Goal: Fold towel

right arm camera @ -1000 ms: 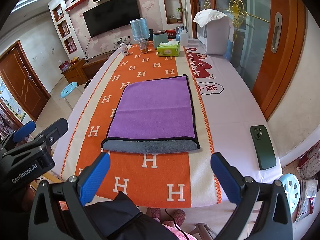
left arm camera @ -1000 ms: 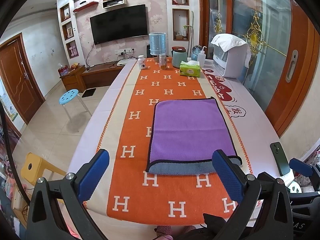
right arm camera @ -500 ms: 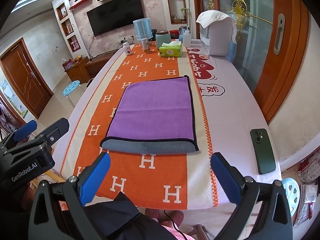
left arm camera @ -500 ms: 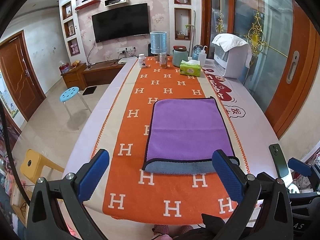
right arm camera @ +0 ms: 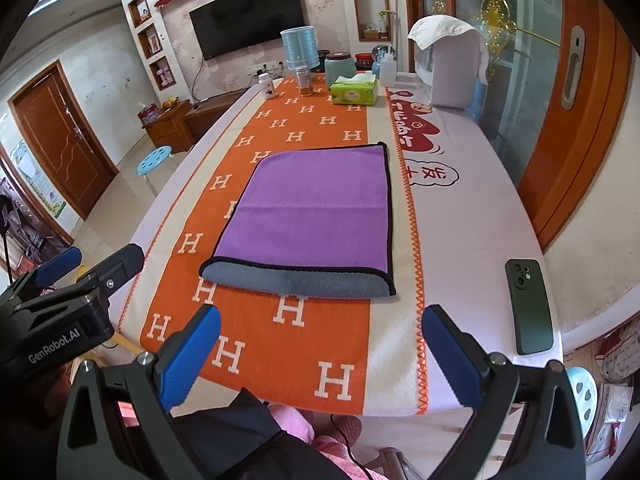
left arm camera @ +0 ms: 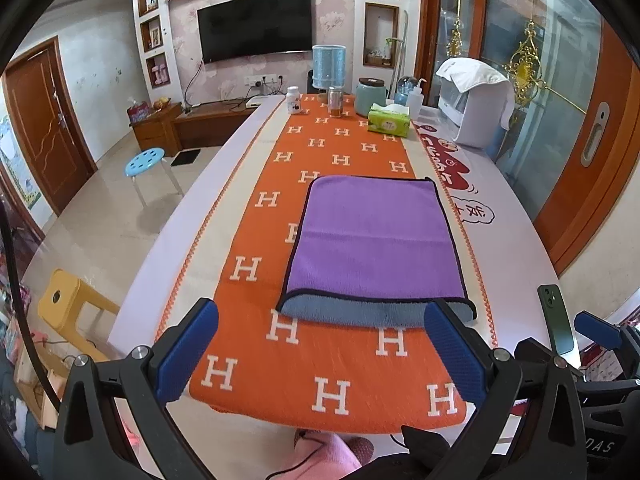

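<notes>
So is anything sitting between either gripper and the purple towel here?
Nothing visible. Only bare orange runner lies between the open right gripper and the towel; the same holds for the left gripper. The phone lies off to the right, out of the path.

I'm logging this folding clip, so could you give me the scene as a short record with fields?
towel: purple towel, black-edged, folded once, grey underside showing along the near edge
surface: orange H-pattern runner on a white table
left claw: open, holding nothing, above the table's near edge
right claw: open, holding nothing, short of the towel
nearby: dark green phone right of the runner; green tissue box at the far end
</notes>
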